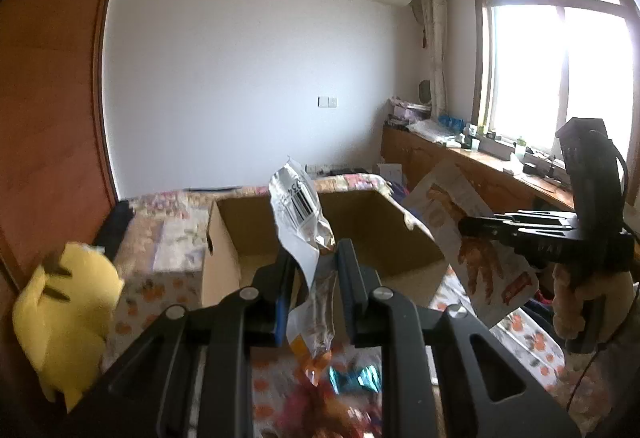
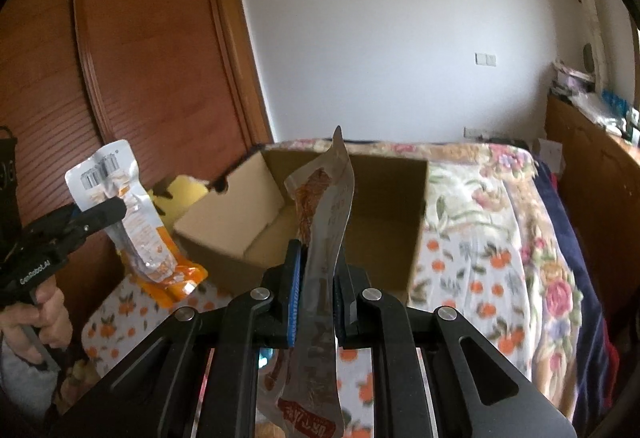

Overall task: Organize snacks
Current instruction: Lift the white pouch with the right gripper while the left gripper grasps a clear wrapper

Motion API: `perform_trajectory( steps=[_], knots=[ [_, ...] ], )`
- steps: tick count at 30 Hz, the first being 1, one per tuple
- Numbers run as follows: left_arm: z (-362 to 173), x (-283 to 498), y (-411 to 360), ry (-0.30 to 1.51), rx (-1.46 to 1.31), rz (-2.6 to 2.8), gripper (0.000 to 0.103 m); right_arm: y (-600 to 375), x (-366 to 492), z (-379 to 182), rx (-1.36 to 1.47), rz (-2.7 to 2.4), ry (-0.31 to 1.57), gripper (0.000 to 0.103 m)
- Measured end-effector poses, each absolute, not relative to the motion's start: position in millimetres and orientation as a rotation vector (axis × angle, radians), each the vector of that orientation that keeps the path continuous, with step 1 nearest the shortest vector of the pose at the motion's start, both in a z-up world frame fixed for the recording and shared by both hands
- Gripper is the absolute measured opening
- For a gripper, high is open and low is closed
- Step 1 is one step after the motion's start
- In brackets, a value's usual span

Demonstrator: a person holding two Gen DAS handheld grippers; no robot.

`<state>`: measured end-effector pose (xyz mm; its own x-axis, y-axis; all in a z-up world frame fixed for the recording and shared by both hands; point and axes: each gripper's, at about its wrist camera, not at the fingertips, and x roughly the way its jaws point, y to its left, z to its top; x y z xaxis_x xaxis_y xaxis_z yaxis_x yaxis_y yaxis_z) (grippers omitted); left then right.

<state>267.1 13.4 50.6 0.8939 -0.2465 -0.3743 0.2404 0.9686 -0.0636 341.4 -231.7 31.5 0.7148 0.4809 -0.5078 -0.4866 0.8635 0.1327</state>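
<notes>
A: Item one?
B: Silver-and-orange foil snack pouch with a barcode label [image 1: 298,205], clenched between the fingers of the left gripper [image 1: 314,258], held in the air in front of the open brown cardboard box [image 1: 224,226].

A: Item two?
B: Flat white-and-orange plastic snack packet printed with fried food [image 2: 320,238], grasped edge-on by the fingers of the right gripper [image 2: 316,270], also raised above the bed on the near side of the box. From the left wrist view it hangs to the right of the pouch, well apart from it.

A: The box?
B: Flaps up, standing on the floral bedspread with orange fruit print [image 2: 480,238]; what shows of its inside looks bare.

A: Surroundings?
B: Yellow plush toy [image 1: 68,306] left of the box; a few blurred wrappers on the bed below the left gripper; reddish-brown wooden wardrobe [image 2: 140,57] behind; a hand [image 2: 36,322] on the left gripper's handle.
</notes>
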Motion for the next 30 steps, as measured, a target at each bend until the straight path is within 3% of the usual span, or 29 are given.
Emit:
perform_trajectory(
  steps=[12,30],
  knots=[
    [75.3,354.2,19.9,0.396,0.006,-0.29,0.019,-192.1,441.2,42.5,0.026,0.532,0.574,0.011],
    [12.5,410.5,2.5,0.613,0.03,-0.282,0.02,-168.4,483.9,-25.2,-0.064,0.423,0.721,0.01]
  ],
)
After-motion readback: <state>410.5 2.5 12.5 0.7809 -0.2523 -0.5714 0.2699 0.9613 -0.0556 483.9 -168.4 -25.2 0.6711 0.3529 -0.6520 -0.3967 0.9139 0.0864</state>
